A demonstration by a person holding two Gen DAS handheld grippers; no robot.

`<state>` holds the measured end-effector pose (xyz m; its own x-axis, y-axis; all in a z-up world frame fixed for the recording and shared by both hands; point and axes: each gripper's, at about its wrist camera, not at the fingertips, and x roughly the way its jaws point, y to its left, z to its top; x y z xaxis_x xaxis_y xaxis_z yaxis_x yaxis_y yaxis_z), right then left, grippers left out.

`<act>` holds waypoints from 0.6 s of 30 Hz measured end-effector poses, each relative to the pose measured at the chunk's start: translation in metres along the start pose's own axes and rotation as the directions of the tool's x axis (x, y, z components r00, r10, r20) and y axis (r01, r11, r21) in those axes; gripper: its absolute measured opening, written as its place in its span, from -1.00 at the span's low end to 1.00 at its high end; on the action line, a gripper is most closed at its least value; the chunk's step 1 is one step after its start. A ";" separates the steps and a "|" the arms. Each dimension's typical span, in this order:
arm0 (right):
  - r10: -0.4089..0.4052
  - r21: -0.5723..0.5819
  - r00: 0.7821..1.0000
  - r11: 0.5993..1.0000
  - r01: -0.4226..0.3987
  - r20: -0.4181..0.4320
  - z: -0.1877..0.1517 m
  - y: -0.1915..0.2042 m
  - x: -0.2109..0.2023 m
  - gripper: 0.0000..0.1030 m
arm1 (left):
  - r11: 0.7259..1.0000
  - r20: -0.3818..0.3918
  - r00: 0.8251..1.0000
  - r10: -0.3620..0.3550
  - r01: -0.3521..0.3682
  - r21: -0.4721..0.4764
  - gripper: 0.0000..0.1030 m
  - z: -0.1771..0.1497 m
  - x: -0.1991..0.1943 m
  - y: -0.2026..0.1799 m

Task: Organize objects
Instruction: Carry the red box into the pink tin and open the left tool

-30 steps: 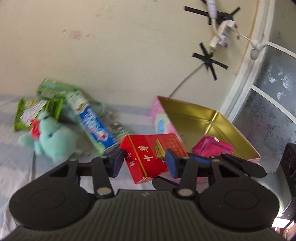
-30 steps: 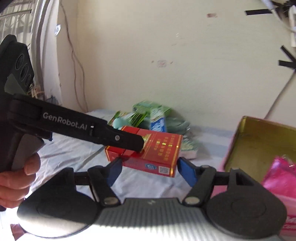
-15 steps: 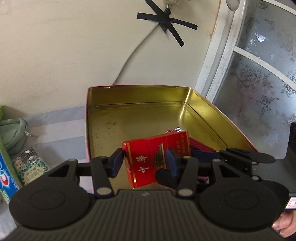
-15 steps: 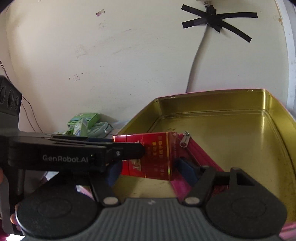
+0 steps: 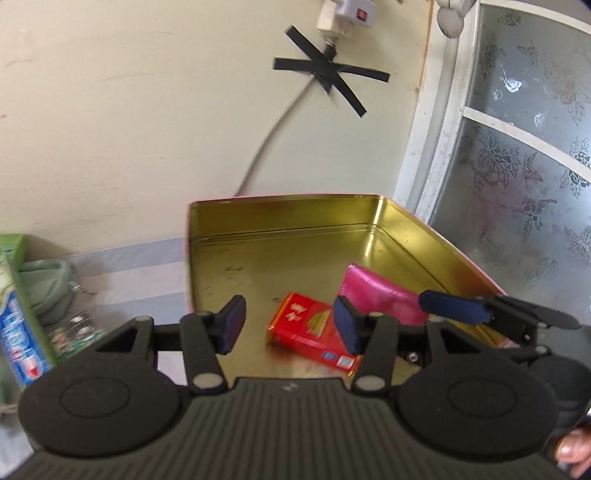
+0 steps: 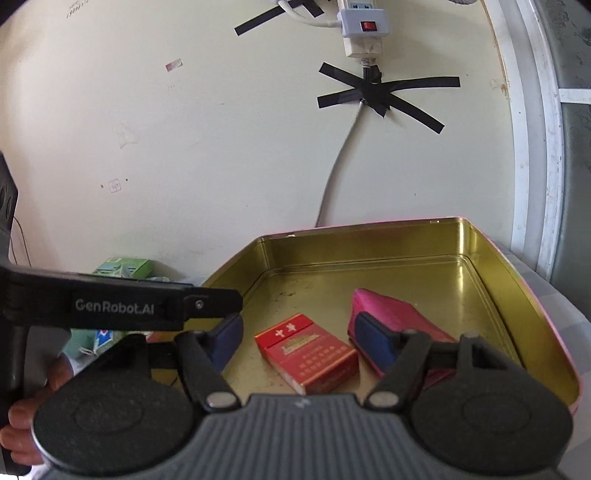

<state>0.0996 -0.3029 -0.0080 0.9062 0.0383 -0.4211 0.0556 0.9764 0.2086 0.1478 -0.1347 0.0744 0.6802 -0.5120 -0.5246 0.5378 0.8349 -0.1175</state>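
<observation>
Left wrist view: the left gripper (image 5: 290, 325) hangs released and empty above the gold tin (image 5: 295, 218), where the red box (image 5: 310, 330) lies flat beside the pink pouch (image 5: 380, 299).

Right wrist view: the right gripper (image 6: 297, 343) is spread wide too, holding nothing, red box (image 6: 306, 352) on the tin floor (image 6: 369, 273) between its pads.

cream wall (image 6: 221, 129) with black tape crosses (image 6: 380, 96), white power strip (image 6: 364, 27), frosted floral window (image 5: 524, 155) at right
</observation>
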 end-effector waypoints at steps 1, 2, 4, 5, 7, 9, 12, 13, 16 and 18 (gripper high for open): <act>0.008 -0.013 1.000 1.000 -0.008 0.004 -0.001 0.007 -0.004 0.36 | 1.000 0.009 1.000 0.009 -0.008 -0.016 0.10 -0.004 -0.009 0.004; 0.015 -0.028 1.000 1.000 -0.015 0.012 -0.003 0.014 -0.008 0.36 | 1.000 0.013 1.000 0.015 -0.015 -0.027 0.10 -0.007 -0.017 0.010; 0.024 -0.055 0.999 0.998 -0.022 0.027 -0.007 0.030 -0.014 0.36 | 0.998 0.024 0.999 0.042 -0.041 -0.045 0.10 -0.016 -0.032 0.019; 0.027 -0.064 0.999 0.998 -0.025 0.032 -0.009 0.037 -0.017 0.36 | 0.997 0.033 0.998 0.060 -0.059 -0.049 0.10 -0.020 -0.038 0.023; 0.048 -0.068 0.998 0.997 -0.045 0.041 -0.013 0.050 -0.022 0.36 | 0.993 0.039 0.993 0.109 -0.106 -0.053 0.10 -0.028 -0.049 0.031; 0.056 -0.072 0.997 0.996 -0.053 0.046 -0.015 0.063 -0.023 0.36 | 0.987 0.043 0.987 0.155 -0.152 -0.058 0.10 -0.035 -0.058 0.041; 0.071 -0.080 0.996 0.995 -0.067 0.049 -0.019 0.082 -0.025 0.36 | 0.977 0.042 0.978 0.205 -0.202 -0.066 0.10 -0.045 -0.068 0.058; 0.081 -0.083 0.996 0.994 -0.077 0.046 -0.019 0.088 -0.025 0.36 | 0.973 0.038 0.974 0.224 -0.221 -0.069 0.10 -0.049 -0.071 0.065; 0.111 -0.115 0.994 0.988 -0.107 0.025 -0.021 0.110 -0.021 0.36 | 0.958 0.029 0.960 0.277 -0.273 -0.089 0.10 -0.059 -0.078 0.086; 0.123 -0.150 0.992 0.981 -0.120 0.011 -0.023 0.128 -0.016 0.36 | 0.948 0.024 0.952 0.304 -0.300 -0.104 0.10 -0.065 -0.084 0.102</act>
<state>0.0825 -0.1739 0.0052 0.9108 0.1554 -0.3826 -0.1168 0.9856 0.1224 0.1137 0.0067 0.0513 0.8232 -0.2383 -0.5154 0.2538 0.9664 -0.0414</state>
